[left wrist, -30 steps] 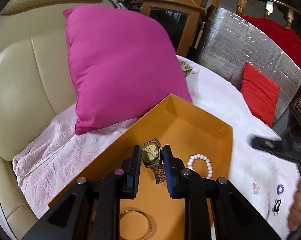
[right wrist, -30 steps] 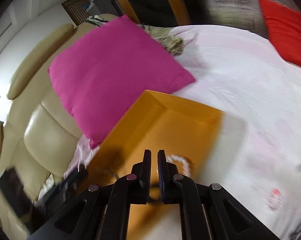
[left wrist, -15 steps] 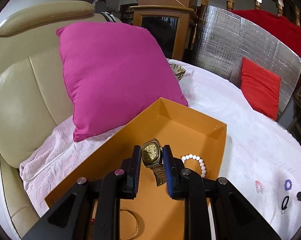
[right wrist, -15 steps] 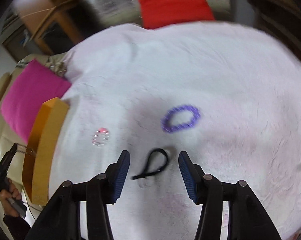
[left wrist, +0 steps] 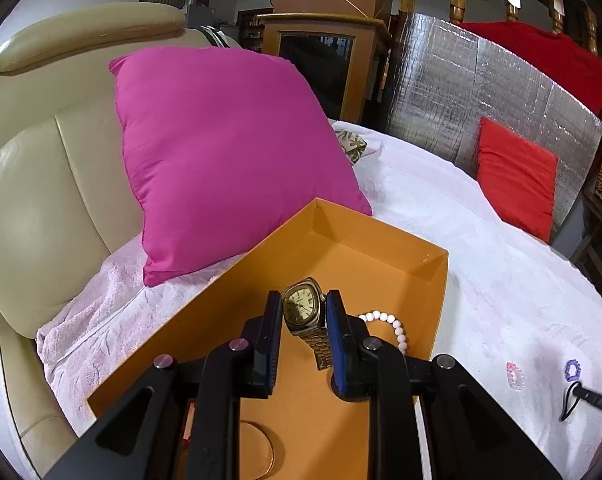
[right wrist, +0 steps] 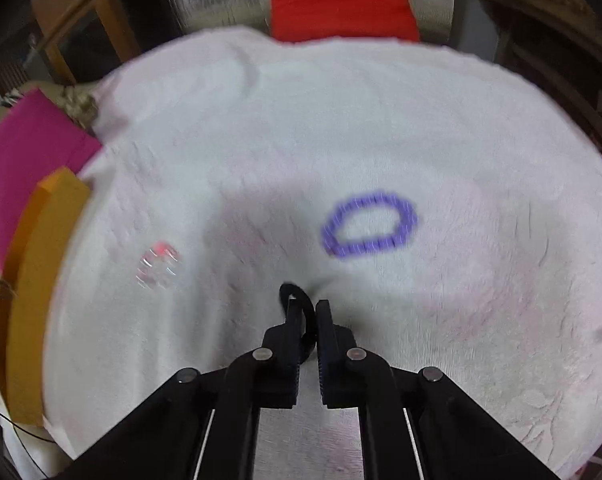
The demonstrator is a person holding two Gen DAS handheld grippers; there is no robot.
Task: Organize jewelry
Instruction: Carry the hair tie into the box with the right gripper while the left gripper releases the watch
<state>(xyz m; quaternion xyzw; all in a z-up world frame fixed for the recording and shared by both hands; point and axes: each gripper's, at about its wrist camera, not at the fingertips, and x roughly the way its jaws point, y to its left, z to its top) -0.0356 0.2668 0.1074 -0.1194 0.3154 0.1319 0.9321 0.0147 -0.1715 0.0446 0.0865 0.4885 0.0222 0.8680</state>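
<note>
My left gripper (left wrist: 304, 300) is shut on a gold watch (left wrist: 301, 310) and holds it above the orange box (left wrist: 381, 232). Inside the box lie a white bead bracelet (left wrist: 397, 330) and a gold bangle (left wrist: 261, 452). On the white towel to the right, my right gripper (right wrist: 307, 306) points down and is shut on a black band (right wrist: 297, 292), whose loop sticks out past the fingertips. A purple bead bracelet (right wrist: 371, 222) lies just beyond it. A clear pink bracelet (right wrist: 159, 266) lies to the left, nearer the box (right wrist: 41, 260).
A magenta cushion (left wrist: 229, 160) leans on the cream sofa back (left wrist: 41, 184) right behind the box. A red cushion (right wrist: 341, 0) and a silver foil panel (left wrist: 481, 92) stand at the towel's far edge. The white towel (right wrist: 461, 120) spreads wide around the bracelets.
My right gripper swung from over the box to the towel, opened around the black band, then closed on it. My left gripper still holds the watch over the box.
</note>
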